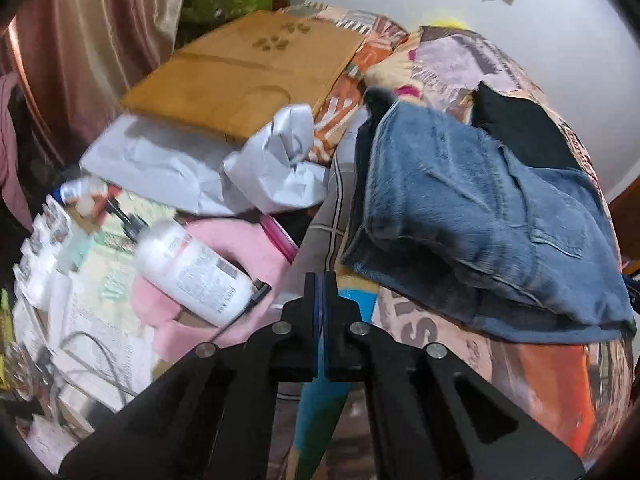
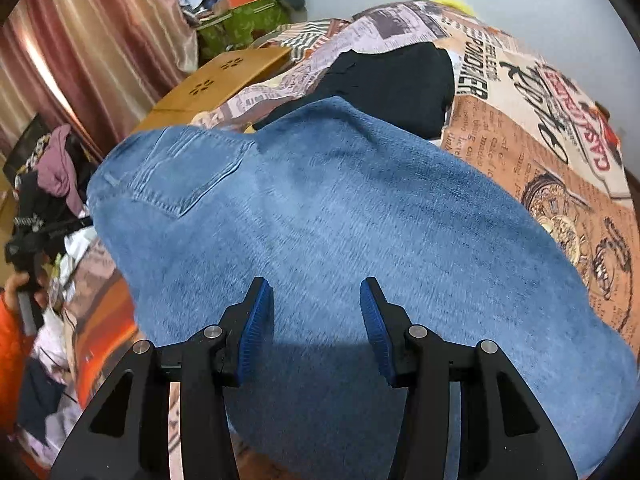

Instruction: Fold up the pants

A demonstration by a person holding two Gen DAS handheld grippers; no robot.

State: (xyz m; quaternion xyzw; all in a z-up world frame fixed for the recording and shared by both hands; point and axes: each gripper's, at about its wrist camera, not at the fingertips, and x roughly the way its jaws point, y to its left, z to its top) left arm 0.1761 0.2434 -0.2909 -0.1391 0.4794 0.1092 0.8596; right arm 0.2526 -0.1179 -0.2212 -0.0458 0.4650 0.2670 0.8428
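Note:
Blue denim pants (image 1: 480, 216) lie folded on a printed bedspread (image 1: 532, 376), their back pocket facing up. My left gripper (image 1: 321, 280) is shut with nothing between its pads, and it sits to the left of the pants near the bed's edge. In the right wrist view the same pants (image 2: 352, 216) fill the middle, and my right gripper (image 2: 317, 308) hovers just over the denim with its blue pads apart and nothing held. A dark garment (image 2: 392, 88) lies beyond the pants.
Left of the bed are a white bottle (image 1: 192, 268), a pink cushion (image 1: 240, 240), crumpled white paper (image 1: 276, 164) and a wooden lap desk (image 1: 244, 76). Curtains (image 2: 80, 60) hang at the left. A hand (image 2: 20, 284) with the other gripper shows at the left edge of the right wrist view.

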